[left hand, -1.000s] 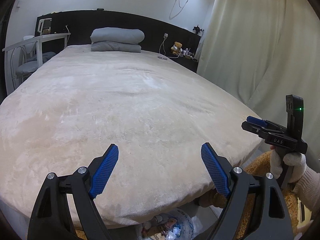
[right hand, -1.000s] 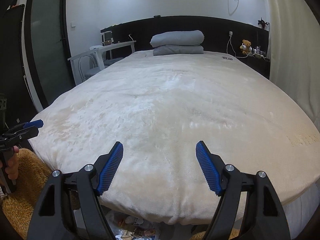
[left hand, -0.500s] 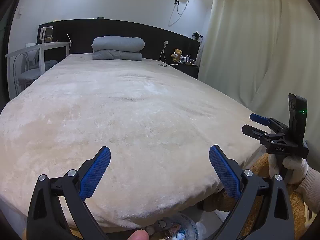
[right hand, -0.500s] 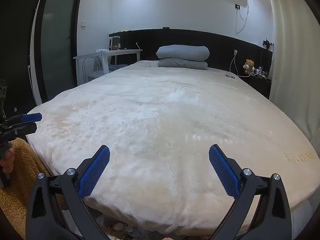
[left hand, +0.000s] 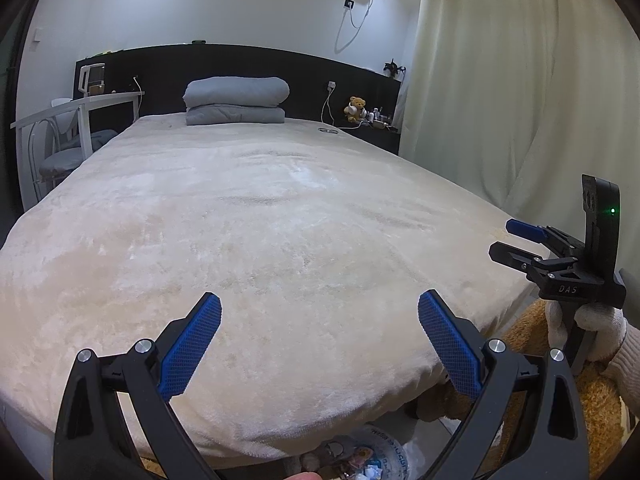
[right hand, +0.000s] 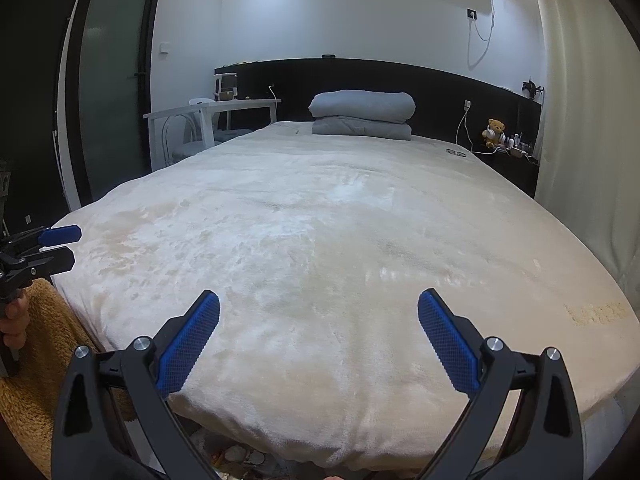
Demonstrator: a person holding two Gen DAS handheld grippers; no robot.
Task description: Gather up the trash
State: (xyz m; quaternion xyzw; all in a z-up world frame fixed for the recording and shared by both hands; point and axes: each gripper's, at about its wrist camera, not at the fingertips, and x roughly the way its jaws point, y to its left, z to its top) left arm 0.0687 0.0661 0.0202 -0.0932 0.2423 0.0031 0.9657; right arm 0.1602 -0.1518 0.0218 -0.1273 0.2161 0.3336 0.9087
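- Over the last second both views have tipped upward and the bed has sunk in frame: more wall and headboard show now, and the foot edge of the bed sits lower. Both claws also read as spread wider than they were a second ago.
- The left claw is spread wide with nothing between its blue pads; it hangs over the foot of the bed, pointing toward the headboard.
- The right claw is likewise spread wide and holds nothing, over the same foot edge; in the left view it shows to the right of the bed's corner, gripped by a gloved hand.
- The trash lies on the floor below the foot edge of the bed: a clear plastic bag with scraps and wrappers in it, seen at the very bottom of the left view, beneath and behind the claw tips. The right view shows a similar clutter of scraps under the same edge.
- My reading: with the claws lifted and aimed across the bed, neither is lined up on the trash; the bed top itself shows no litter. Whether the bag below has just been filled or is waiting to be, the frames do not settle.
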